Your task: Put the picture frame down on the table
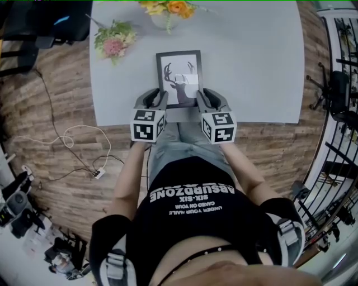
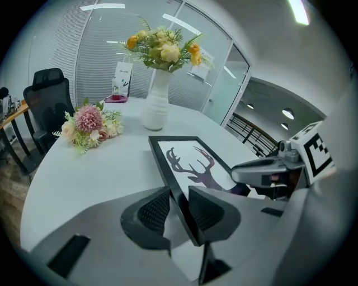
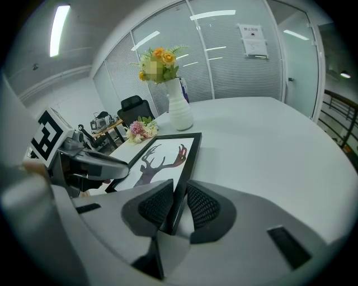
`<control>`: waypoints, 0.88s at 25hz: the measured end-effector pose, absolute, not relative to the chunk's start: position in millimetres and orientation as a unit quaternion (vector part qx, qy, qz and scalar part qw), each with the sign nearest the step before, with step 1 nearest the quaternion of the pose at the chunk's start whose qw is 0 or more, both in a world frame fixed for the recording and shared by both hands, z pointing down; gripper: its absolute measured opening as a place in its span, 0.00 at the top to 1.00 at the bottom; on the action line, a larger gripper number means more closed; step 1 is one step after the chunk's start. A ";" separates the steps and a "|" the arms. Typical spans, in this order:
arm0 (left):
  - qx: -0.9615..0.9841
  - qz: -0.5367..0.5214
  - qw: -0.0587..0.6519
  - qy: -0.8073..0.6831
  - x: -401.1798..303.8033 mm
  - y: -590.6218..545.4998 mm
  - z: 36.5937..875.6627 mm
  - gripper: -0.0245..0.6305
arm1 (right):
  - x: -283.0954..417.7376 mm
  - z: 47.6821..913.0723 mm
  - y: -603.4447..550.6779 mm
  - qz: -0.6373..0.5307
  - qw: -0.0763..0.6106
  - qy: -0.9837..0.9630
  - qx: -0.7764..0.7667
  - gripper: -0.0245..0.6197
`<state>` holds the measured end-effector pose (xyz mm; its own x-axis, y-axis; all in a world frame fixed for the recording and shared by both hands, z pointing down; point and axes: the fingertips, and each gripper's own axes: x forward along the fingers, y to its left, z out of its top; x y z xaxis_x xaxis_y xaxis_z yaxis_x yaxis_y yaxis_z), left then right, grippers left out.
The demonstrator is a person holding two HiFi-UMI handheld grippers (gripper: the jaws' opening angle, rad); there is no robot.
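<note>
A black picture frame (image 1: 179,75) with a deer silhouette print lies over the near part of the grey table (image 1: 257,67). My left gripper (image 1: 160,100) is shut on the frame's near left edge (image 2: 178,192), the black rim pinched between its ribbed pads. On the near right edge (image 3: 182,184) my right gripper (image 1: 200,98) is shut the same way. In the left gripper view the right gripper (image 2: 263,173) shows across the print. Whether the frame rests flat on the table I cannot tell.
A white vase with orange and yellow flowers (image 1: 166,11) stands at the table's far edge, beyond the frame. A loose pink bouquet (image 1: 114,40) lies at the far left. Black office chair (image 2: 47,95) beside the table. Cables (image 1: 72,139) on the wooden floor.
</note>
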<state>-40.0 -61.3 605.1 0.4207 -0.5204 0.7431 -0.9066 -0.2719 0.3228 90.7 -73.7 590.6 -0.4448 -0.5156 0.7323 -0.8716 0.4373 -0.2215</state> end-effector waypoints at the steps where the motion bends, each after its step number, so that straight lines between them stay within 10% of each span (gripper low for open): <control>1: 0.755 0.258 0.376 -0.472 -40.2 -61.4 605.8 0.79 | 90.5 591.6 -73.7 0.303 0.296 -0.794 0.436 0.82; 22: 0.748 0.279 0.387 -0.461 -41.9 -59.9 628.2 0.79 | 87.8 612.4 -72.3 0.315 0.317 -0.787 0.426 0.82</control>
<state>-41.9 -59.9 628.2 0.4180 -0.4738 0.7751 -0.9064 -0.2741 0.3213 87.8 -72.3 612.4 -0.4371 -0.4700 0.7669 -0.8695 0.4388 -0.2267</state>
